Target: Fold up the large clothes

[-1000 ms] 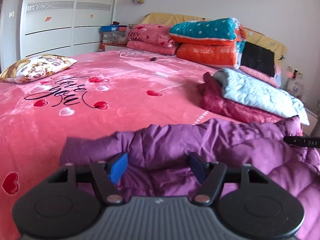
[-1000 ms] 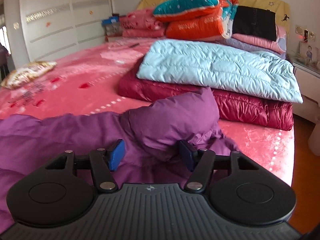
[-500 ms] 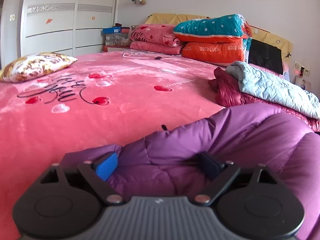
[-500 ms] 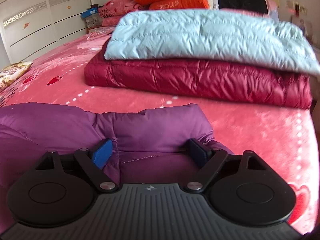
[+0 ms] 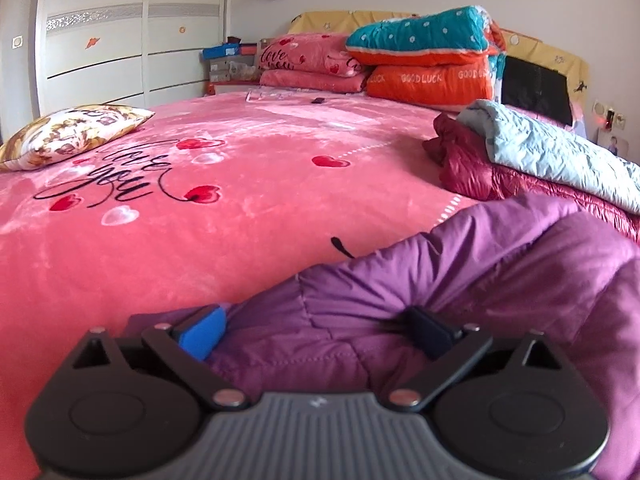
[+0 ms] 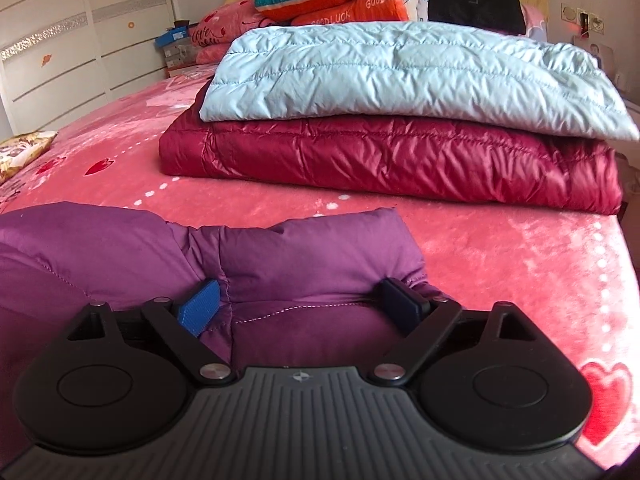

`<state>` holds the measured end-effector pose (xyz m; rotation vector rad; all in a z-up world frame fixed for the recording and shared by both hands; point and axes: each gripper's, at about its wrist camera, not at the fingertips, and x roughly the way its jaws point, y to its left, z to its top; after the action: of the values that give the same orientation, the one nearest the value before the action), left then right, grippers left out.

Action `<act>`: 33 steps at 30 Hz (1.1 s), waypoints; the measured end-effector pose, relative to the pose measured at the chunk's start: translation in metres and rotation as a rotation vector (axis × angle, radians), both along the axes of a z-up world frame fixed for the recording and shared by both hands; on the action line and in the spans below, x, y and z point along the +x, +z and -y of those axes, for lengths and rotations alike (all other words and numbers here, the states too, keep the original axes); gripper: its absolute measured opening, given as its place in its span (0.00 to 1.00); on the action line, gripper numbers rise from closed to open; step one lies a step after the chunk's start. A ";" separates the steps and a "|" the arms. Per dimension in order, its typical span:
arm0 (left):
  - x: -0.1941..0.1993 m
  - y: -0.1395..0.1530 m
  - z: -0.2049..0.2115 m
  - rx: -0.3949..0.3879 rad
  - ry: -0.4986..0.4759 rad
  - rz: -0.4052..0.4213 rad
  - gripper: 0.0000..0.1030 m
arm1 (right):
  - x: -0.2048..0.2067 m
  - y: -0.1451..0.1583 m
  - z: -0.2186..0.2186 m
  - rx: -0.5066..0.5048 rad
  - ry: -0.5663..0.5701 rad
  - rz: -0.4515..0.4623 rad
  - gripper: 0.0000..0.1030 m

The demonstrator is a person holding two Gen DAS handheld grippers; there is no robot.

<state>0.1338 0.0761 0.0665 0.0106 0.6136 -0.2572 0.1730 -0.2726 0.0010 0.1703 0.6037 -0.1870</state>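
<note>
A purple puffer jacket (image 5: 460,280) lies on the pink bed near its front edge; it also shows in the right wrist view (image 6: 300,252). My left gripper (image 5: 316,328) is open, its fingers spread wide and pressed down on the jacket's left part. My right gripper (image 6: 304,304) is open too, its fingers spread on the jacket's right end, where a puffed fold stands up between them. Neither gripper pinches the fabric.
A folded light-blue jacket (image 6: 400,76) lies on a folded dark-red one (image 6: 380,160) just behind. Stacked quilts and pillows (image 5: 424,60) stand at the headboard. A floral cushion (image 5: 68,132) lies far left. The bed's right edge (image 6: 616,280) is close.
Both grippers have come down lower and closer onto the purple jacket and their fingers have spread wider. The jacket's raised right end has flattened onto the bed.
</note>
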 end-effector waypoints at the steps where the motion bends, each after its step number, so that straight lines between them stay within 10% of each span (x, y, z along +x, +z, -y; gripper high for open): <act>1: -0.002 0.006 -0.002 -0.015 0.017 -0.011 0.92 | -0.004 0.004 0.000 -0.002 0.000 0.001 1.00; 5: -0.017 0.040 -0.002 -0.143 0.045 -0.008 0.92 | -0.031 0.025 0.010 0.026 -0.030 0.047 1.00; 12: -0.031 0.070 0.078 -0.147 -0.097 -0.011 0.93 | -0.067 0.048 0.025 0.064 -0.033 0.068 1.00; 21: -0.003 0.032 0.152 -0.045 -0.057 -0.065 0.96 | -0.077 0.020 0.023 -0.012 0.003 0.037 1.00; 33: 0.000 -0.010 0.163 -0.015 -0.036 -0.004 1.00 | -0.086 -0.004 0.045 0.145 -0.025 0.092 1.00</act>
<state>0.1334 -0.0866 0.0564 0.0067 0.6159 -0.2970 0.0873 -0.3175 -0.0031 0.3248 0.5241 -0.1586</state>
